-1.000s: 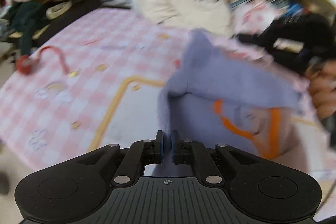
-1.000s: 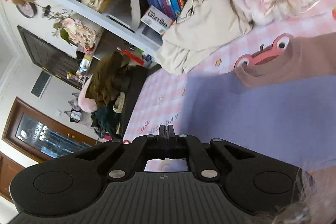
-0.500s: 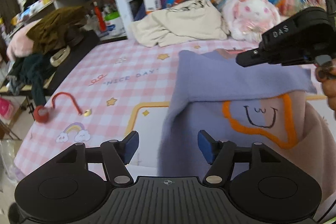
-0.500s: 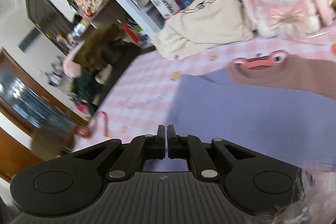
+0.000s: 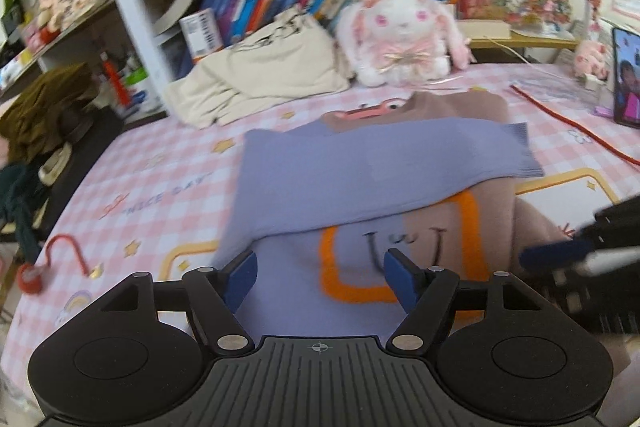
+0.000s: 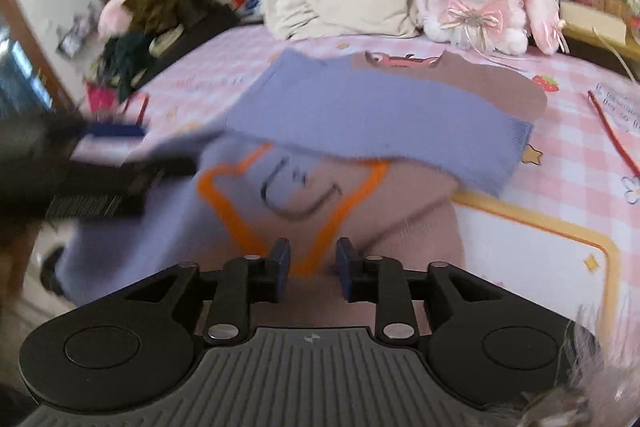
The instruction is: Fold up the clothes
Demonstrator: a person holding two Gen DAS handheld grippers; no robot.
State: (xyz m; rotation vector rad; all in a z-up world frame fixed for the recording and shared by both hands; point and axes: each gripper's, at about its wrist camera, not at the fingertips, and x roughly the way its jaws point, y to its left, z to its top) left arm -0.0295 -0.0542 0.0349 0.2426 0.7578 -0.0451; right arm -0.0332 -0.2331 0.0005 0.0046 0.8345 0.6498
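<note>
A lavender and mauve sweater (image 5: 384, 163) with an orange outlined face lies on the pink checked table; it also shows in the right wrist view (image 6: 360, 115). Its lavender sleeve (image 5: 440, 147) is folded across the chest. My left gripper (image 5: 319, 277) is open and empty above the sweater's lower front. My right gripper (image 6: 310, 267) is open and empty above the sweater's lower hem. It appears blurred at the right edge of the left wrist view (image 5: 568, 251). The left gripper appears blurred at the left of the right wrist view (image 6: 100, 155).
A cream garment (image 5: 264, 71) and a white plush rabbit (image 5: 400, 31) sit at the back by the bookshelf. A red cord (image 5: 60, 251) lies at the table's left edge, another red cord (image 5: 576, 123) and a phone (image 5: 626, 79) at the right. Dark clothes (image 5: 44, 107) pile left.
Both grippers let go of the lavender sleeve, which now lies flat across the sweater's chest. Both have opened and drawn back toward the sweater's lower part.
</note>
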